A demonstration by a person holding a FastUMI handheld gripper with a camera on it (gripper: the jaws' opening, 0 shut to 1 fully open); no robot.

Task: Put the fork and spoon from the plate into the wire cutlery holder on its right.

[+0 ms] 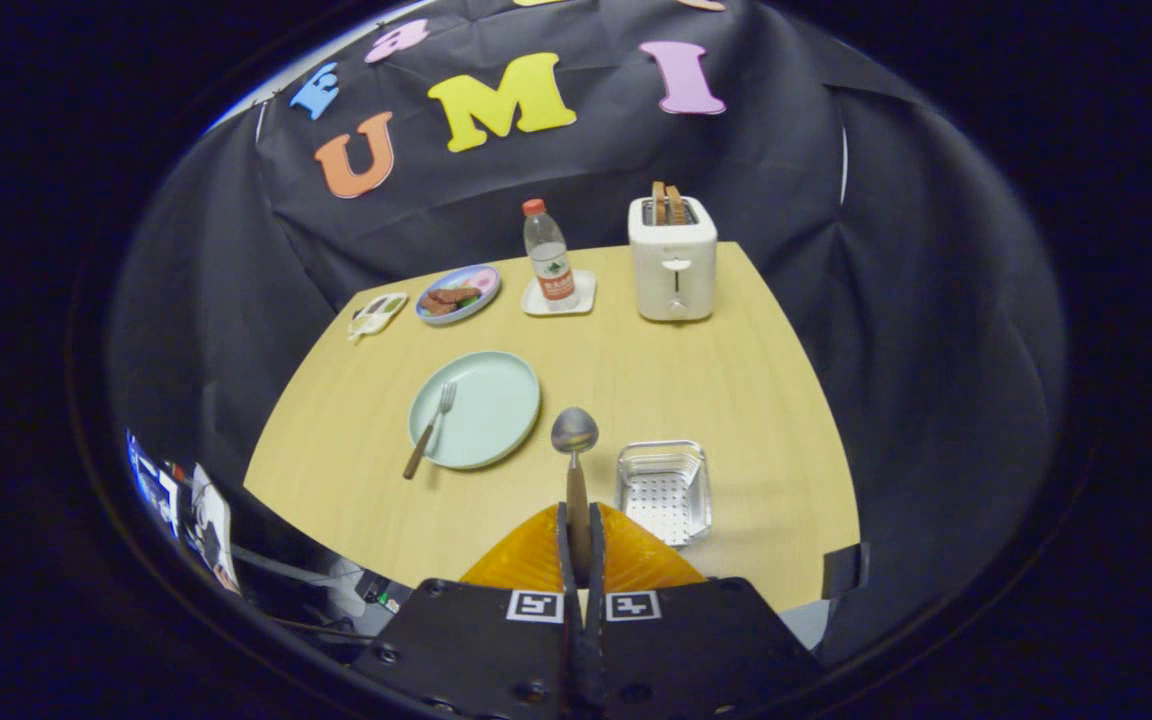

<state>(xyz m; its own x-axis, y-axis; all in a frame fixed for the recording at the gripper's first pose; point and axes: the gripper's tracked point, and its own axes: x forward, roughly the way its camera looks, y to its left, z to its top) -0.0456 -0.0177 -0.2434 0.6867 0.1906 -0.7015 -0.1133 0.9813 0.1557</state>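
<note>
My gripper [577, 528] is shut on the wooden handle of the spoon [574, 440], held high above the table, with the metal bowl sticking out ahead of the fingers. A pale green plate [488, 392] lies beyond and to the left of the fingers. The fork [430, 428] rests on the plate's left side, its wooden handle hanging over the near rim. The wire cutlery holder [665, 490], a shallow metal basket with a perforated bottom, sits on the table just right of the spoon.
At the table's far side stand a white toaster [673, 258] with bread in it, a water bottle [549, 255] on a white coaster, a small plate of food [457, 294] and a little dish [377, 314]. The wooden table [696, 380] ends close below the holder.
</note>
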